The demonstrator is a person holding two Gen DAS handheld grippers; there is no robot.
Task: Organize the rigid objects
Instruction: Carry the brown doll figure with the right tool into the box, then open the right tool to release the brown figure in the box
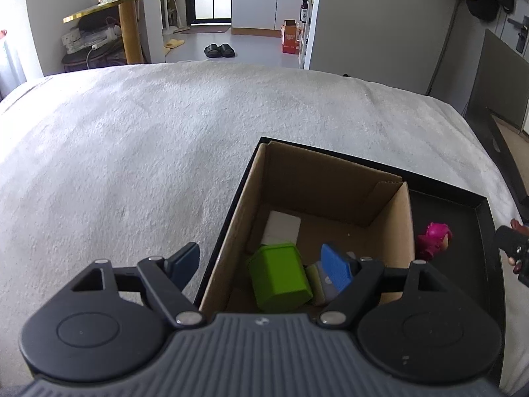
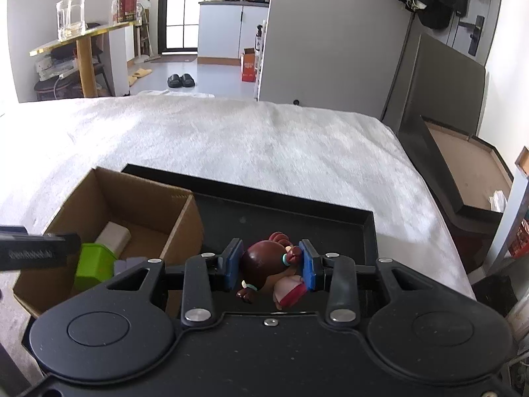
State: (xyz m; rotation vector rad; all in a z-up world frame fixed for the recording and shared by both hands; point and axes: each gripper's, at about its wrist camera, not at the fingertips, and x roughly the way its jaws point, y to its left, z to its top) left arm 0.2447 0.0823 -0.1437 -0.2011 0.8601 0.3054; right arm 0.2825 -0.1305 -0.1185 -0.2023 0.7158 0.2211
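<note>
A cardboard box point(image 1: 330, 178) point(image 2: 145, 198) stands in a black tray point(image 1: 479, 228) point(image 2: 297, 208) on the white bed. In the box lie a green block point(image 1: 279, 278) point(image 2: 94, 264), a white block point(image 1: 281, 228) point(image 2: 114, 233) and a pale block under my fingers. My left gripper point(image 1: 261, 264) is open and empty; one finger is outside the box's left wall, the other above the box's contents. My right gripper point(image 2: 269, 264) is shut on a brown-haired doll point(image 2: 264, 264) over the tray, right of the box. A pink-haired doll point(image 1: 434, 238) point(image 2: 291, 289) lies in the tray.
The white bedspread point(image 1: 165, 139) point(image 2: 264, 139) stretches ahead and to the left. A dark panel and a brown-lined open case point(image 2: 463, 158) stand off the bed's right edge. Beyond the bed are a gold-topped table point(image 1: 125, 0), slippers point(image 1: 220, 49) and a kitchen doorway.
</note>
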